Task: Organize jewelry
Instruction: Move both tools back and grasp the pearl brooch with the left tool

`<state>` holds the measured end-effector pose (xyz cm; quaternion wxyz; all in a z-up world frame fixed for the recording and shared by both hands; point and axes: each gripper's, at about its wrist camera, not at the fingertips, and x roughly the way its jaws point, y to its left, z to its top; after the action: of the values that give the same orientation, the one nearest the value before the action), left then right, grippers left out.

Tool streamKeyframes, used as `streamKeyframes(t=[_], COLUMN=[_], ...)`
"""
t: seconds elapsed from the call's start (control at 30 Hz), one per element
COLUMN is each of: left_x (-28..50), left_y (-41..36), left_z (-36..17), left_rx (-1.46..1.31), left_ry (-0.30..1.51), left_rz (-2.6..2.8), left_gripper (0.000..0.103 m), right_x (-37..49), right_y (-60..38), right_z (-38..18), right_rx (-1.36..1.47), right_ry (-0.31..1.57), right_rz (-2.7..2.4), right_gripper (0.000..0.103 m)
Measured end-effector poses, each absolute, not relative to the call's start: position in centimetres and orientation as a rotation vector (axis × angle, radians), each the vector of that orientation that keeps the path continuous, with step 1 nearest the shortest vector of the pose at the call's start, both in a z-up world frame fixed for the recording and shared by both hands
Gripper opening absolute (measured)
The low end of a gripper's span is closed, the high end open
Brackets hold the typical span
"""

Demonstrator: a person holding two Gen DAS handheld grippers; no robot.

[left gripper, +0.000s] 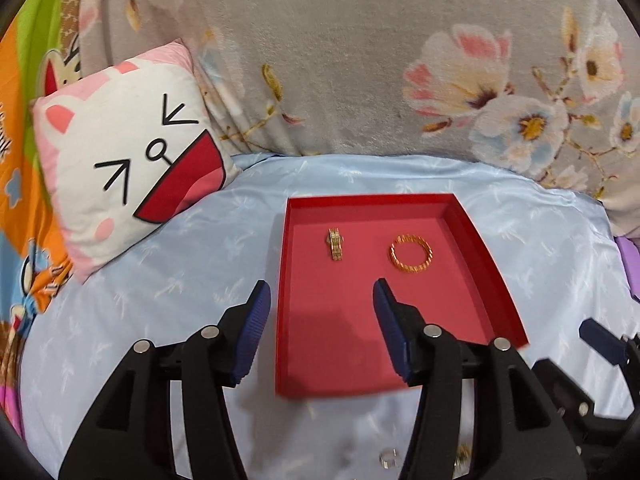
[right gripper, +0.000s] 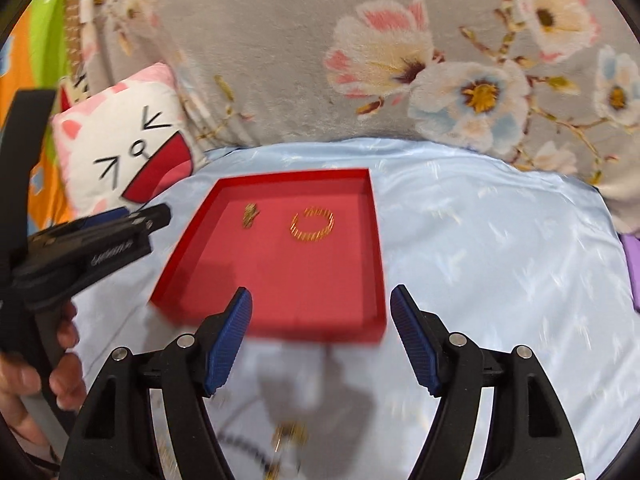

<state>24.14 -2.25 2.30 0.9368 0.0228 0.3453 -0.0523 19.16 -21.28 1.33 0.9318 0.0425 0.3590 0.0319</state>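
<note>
Left gripper [left gripper: 322,292] gapes over red tray [left gripper: 472,240], unlabelled

Red tray [left gripper: 472,248]: smooth card-like walls with a slight sheen, matt pinkish-red floor. Gold bangle [left gripper: 411,255]: shiny yellow metal, ridged around its edge. Small gold piece [left gripper: 335,244]: metallic, faceted, glinting. Light blue sheet [left gripper: 168,280]: satin-like cloth, glossy, lightly creased. Grey floral blanket [left gripper: 340,60]: plush, fuzzy nap, matt. Cat-face cushion [left gripper: 128,152]: smooth printed fabric. Left gripper [left gripper: 320,316]: matt black plastic frame, ribbed blue pads [left gripper: 254,332], bright metal pins. Right gripper [right gripper: 320,320]: the same finish is shown.
</note>
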Motion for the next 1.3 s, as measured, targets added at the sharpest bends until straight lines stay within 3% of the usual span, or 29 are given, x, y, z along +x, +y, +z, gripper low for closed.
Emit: streamKeyframes(t=[0.33,0.6,0.93,1.3], left_x=[15.1,9.9,7.8,7.5], left_y=[-1.6,0.5,5.1,6.8], left_z=[2.8,-0.1,-4.7,-7.1], left_rx=[0.018,-0.052,-0.127,-0.15], left_ry=[0.73,0.81,0.892,0.951], left_rz=[-0.143,-0.149,-0.084,-0.068], left_gripper=[0.054,0.06,0.06,0.06], right_x=[8.4,3.1,3.5,6.4], right_y=[-20.3,-21.7,-20.8,-16.7], right_z=[0.8,-1.1,-4.8,-7.2], right_rx=[0.132,0.165,0.188,0.167], right_ry=[0.763,0.808,0.882,0.926], right_rz=[0.079,0.038,0.075,0.186], right_gripper=[0.07,0.07,0.068,0.054])
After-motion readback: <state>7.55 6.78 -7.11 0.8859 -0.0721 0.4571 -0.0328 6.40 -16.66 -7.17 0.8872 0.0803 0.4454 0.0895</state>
